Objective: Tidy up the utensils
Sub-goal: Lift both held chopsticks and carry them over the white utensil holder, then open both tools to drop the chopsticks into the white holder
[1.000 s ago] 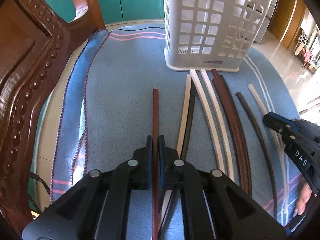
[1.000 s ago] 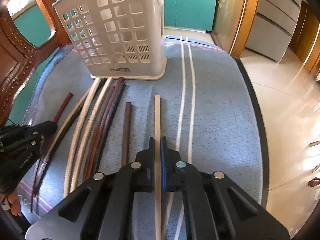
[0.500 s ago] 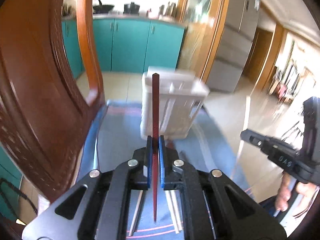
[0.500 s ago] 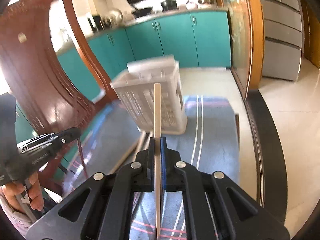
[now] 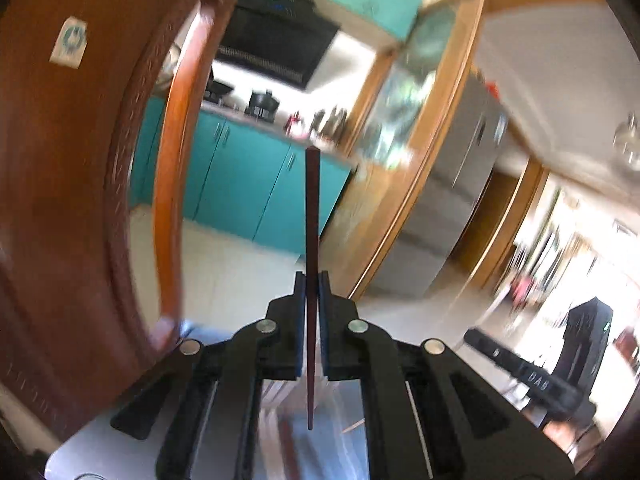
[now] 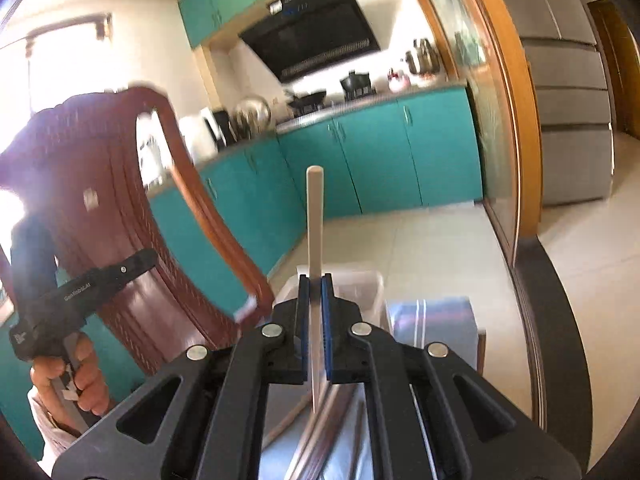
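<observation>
Dark-red chopstick (image 5: 311, 216) stands clamped in the left gripper (image 5: 311, 280); the right gripper (image 6: 315, 284) pinches a beige chopstick (image 6: 314, 220) upright.

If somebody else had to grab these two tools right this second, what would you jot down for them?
Left hand-held gripper: shut on a dark reddish-brown wooden chopstick, raised and pointing up.
Right hand-held gripper: shut on a pale beige wooden chopstick, also raised and pointing up.
The white plastic slotted basket stands just past the right gripper's fingertips, on the blue striped cloth.
More chopsticks lie blurred on the cloth below the right gripper.
Done: one chopstick picked up in each gripper.
Left: probably drop both into the basket, then fetch the remaining ones.
</observation>
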`<state>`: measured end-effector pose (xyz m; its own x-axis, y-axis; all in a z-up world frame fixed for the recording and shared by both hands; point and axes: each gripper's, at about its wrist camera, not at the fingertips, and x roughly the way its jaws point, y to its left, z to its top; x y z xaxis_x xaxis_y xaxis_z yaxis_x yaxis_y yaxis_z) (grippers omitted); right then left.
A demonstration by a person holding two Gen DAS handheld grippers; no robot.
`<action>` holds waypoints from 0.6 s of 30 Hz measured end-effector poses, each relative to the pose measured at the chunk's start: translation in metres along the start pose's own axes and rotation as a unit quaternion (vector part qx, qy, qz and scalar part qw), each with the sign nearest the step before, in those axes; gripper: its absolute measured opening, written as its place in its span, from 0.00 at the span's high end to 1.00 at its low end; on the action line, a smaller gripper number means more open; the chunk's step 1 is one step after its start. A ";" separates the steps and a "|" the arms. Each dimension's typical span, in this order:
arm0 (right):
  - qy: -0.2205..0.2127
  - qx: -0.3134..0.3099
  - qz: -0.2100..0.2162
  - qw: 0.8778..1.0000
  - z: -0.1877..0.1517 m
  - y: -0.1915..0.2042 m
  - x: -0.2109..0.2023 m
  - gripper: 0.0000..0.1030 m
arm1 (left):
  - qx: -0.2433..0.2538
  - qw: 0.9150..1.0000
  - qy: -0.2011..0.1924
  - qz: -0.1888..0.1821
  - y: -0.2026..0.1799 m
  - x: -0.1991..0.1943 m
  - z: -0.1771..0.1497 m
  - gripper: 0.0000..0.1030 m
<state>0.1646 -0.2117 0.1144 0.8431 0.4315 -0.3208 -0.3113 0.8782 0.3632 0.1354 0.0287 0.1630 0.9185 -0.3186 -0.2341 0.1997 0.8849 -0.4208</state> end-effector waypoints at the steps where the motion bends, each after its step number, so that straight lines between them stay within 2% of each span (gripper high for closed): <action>1: -0.015 0.010 0.000 1.000 0.011 -0.001 0.002 0.94 | -0.004 1.000 -0.025 -0.004 -0.001 0.002 0.004 0.94; 4: -0.070 0.026 0.003 0.997 0.033 -0.007 0.003 0.94 | -0.013 0.998 -0.063 0.014 0.001 0.014 0.004 0.94; 8: -0.133 -0.004 -0.044 0.990 0.033 -0.004 0.013 0.94 | 0.003 0.995 -0.081 0.055 0.005 0.042 -0.011 0.94; 10: -0.118 -0.020 -0.064 0.991 0.024 -0.006 0.032 0.94 | 0.012 0.996 -0.064 0.063 0.006 0.057 -0.021 0.94; 13: -0.072 -0.035 -0.079 0.994 -0.001 -0.013 0.072 0.94 | 0.040 0.995 -0.029 0.085 0.005 0.086 -0.044 0.94; 18: -0.032 -0.059 -0.084 0.994 -0.028 -0.014 0.091 0.94 | 0.061 0.993 0.015 0.102 0.009 0.110 -0.069 0.93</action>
<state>0.2337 -0.1792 0.0554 0.9125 0.2660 -0.3106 -0.2095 0.9564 0.2037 0.2152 -0.0215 0.0730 0.9338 -0.1377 -0.3302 0.0531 0.9660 -0.2528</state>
